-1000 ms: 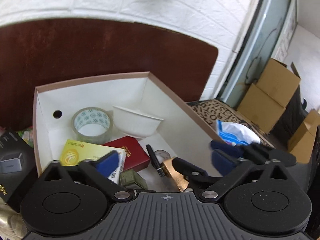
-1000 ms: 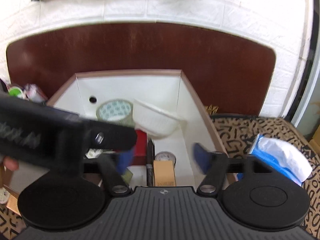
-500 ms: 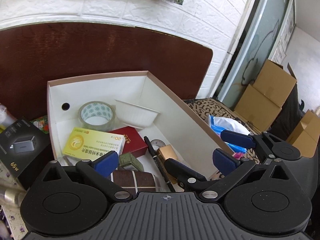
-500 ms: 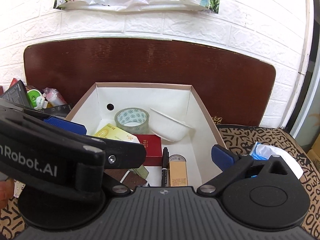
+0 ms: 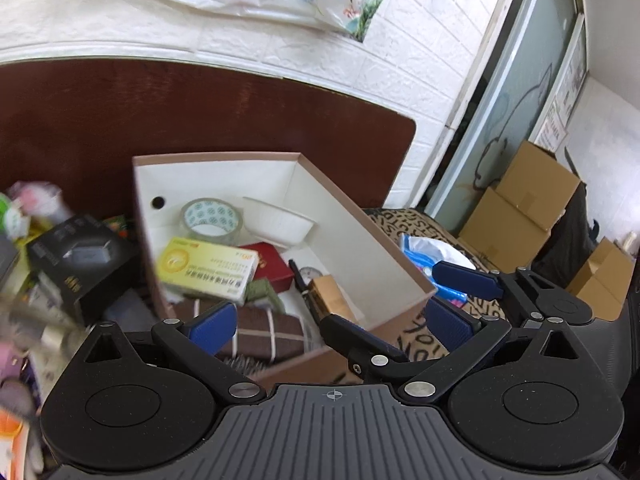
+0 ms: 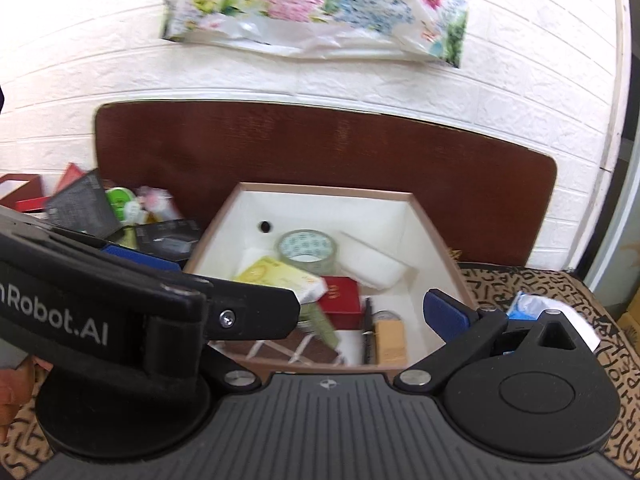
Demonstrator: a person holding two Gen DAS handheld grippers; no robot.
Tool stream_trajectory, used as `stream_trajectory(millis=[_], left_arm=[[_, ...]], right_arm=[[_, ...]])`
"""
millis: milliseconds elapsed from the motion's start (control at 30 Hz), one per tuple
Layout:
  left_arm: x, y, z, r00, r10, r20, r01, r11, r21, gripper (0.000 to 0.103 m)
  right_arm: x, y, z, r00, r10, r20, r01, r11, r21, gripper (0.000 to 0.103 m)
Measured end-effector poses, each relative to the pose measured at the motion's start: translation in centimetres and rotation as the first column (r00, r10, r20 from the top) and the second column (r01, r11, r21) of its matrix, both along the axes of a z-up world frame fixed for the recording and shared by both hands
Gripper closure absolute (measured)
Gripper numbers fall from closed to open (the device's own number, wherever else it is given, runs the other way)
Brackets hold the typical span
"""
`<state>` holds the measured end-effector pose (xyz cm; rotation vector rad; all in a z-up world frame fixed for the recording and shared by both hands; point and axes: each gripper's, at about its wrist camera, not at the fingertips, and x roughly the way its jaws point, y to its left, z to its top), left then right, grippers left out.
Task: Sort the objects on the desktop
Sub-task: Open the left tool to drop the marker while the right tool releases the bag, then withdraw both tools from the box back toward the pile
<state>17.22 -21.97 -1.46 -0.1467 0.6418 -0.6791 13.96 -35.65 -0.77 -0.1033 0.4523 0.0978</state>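
Note:
A white box with brown rim (image 5: 344, 216) (image 6: 436, 236) holds a tape roll (image 5: 211, 218) (image 6: 307, 249), a white paper bowl (image 5: 280, 222) (image 6: 374, 262), a yellow packet (image 5: 208, 266) (image 6: 280, 278), a red box (image 5: 272, 266) (image 6: 340, 300), a pen (image 5: 300, 284), a tan box (image 5: 334, 300) (image 6: 390, 338) and a brown checked wallet (image 5: 260, 336) (image 6: 280, 350). My left gripper (image 5: 330, 326) is open and empty above the box's near edge. My right gripper (image 6: 300, 312) is open and empty; the left gripper's body hides its left finger.
Black boxes (image 5: 76, 260) (image 6: 82, 204) and small clutter lie left of the box. A blue-and-white plastic bag (image 5: 436, 252) (image 6: 548, 312) lies on the patterned cloth (image 6: 520, 280) at the right. Cardboard cartons (image 5: 520, 208) stand far right. A brown board (image 5: 200, 120) backs the table.
Both grippers have pulled back and up from the box, so more of the box and wall shows. Both stay open and empty.

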Motion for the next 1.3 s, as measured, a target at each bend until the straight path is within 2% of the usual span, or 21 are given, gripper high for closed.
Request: stream_trajectory(millis=[100, 233, 400, 567, 733, 800, 933, 1067, 1233, 1300], left_arm=[[-2.5, 2.4, -1.1, 1.0, 0.023, 0.022, -0.023, 1.0, -0.022, 0.0], [-5.5, 5.2, -3.5, 0.996, 0.086, 0.003, -0.086, 0.996, -0.022, 0.0], [-8.4, 8.4, -7.1, 0.992, 0.123, -0.034, -0.122, 0.992, 0.023, 0.0], [-9.6, 10.9, -9.5, 0.986, 0.153, -0.06, -0.148, 0.986, 0.075, 0.0], [-8.0, 12.4, -10.1, 0.977, 0.198, -0.079, -0.194, 0.979, 0.056, 0.005], [-6.8, 12.1, -10.3, 0.979, 0.186, -0.08, -0.182, 0.982, 0.057, 0.008], [-4.0, 11.1, -11.2, 0.986, 0.133, -0.099, -0.123, 0.987, 0.101, 0.024], [-2.1, 10.4, -11.8, 0.984, 0.118, -0.132, -0.105, 0.989, 0.103, 0.024], [-1.3, 9.1, -11.6, 0.995, 0.095, -0.042, -0.087, 0.983, 0.161, 0.024], [-0.7, 8.7, -11.7, 0.996, 0.084, -0.033, -0.077, 0.981, 0.178, 0.024]], right_arm=[[-1.9, 1.7, -0.6, 0.999, 0.042, -0.004, -0.042, 0.999, 0.028, 0.0], [-4.3, 4.3, -2.8, 0.996, 0.081, -0.03, -0.079, 0.995, 0.055, 0.0], [-6.5, 7.2, -6.6, 0.989, 0.111, -0.099, -0.104, 0.992, 0.078, 0.0], [-7.2, 8.7, -9.7, 0.98, 0.105, -0.168, -0.085, 0.989, 0.123, 0.0], [-7.0, 9.5, -11.3, 0.974, 0.106, -0.201, -0.084, 0.99, 0.117, 0.0], [-6.6, 9.6, -11.5, 0.974, 0.108, -0.197, -0.089, 0.991, 0.1, 0.0], [-5.9, 9.8, -11.8, 0.975, 0.094, -0.202, -0.084, 0.995, 0.058, 0.0], [-5.3, 9.4, -12.3, 0.973, 0.091, -0.214, -0.076, 0.994, 0.079, 0.001], [-4.2, 9.3, -12.8, 0.968, 0.102, -0.231, -0.085, 0.993, 0.083, 0.004], [-3.8, 9.4, -13.0, 0.966, 0.108, -0.234, -0.092, 0.993, 0.081, 0.006]])
